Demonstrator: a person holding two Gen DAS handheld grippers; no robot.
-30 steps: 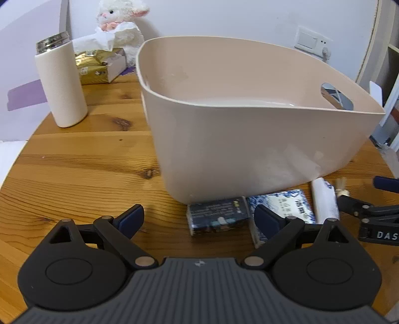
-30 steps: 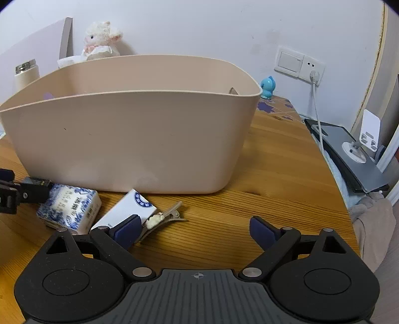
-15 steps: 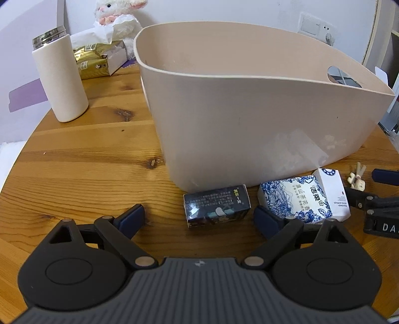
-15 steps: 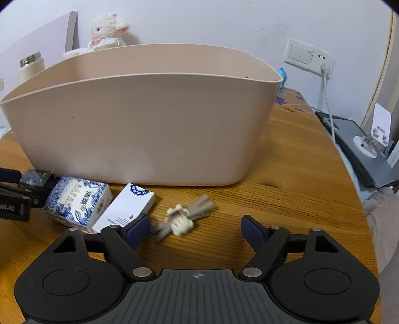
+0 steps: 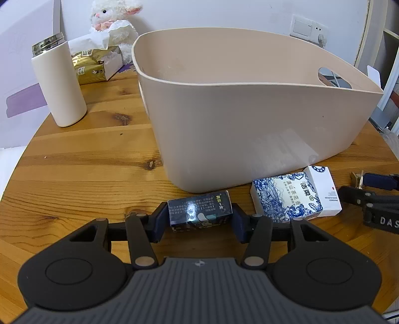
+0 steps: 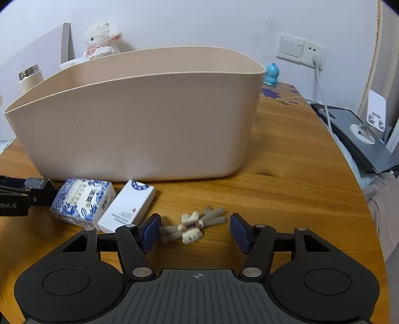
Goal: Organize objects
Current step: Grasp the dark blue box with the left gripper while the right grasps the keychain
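A tall beige bin [image 5: 249, 129] stands mid-table, and its near wall [image 6: 139, 124] fills the right wrist view. Just in front of it lies a dark blue box [image 5: 199, 211], with my left gripper [image 5: 199, 223] shut on its two short ends. To the right lie a blue-and-white patterned box [image 5: 286, 197] and a white box [image 5: 324, 189]. My right gripper [image 6: 194, 230] straddles a beige hair clip [image 6: 192, 225]. Its left finger touches the clip, the right one stands a little apart, so it is open.
A white tumbler [image 5: 58, 84], a gold tissue pack [image 5: 92, 64] and a plush lamb [image 5: 112, 17] stand at the back left. At the right are a blue figurine [image 6: 271, 73], a plugged-in cable [image 6: 321, 99] and a grey device [image 6: 354, 134] past the table edge.
My left gripper moved forward and shut on the dark blue box. My right gripper advanced over the hair clip and its fingers narrowed around it.
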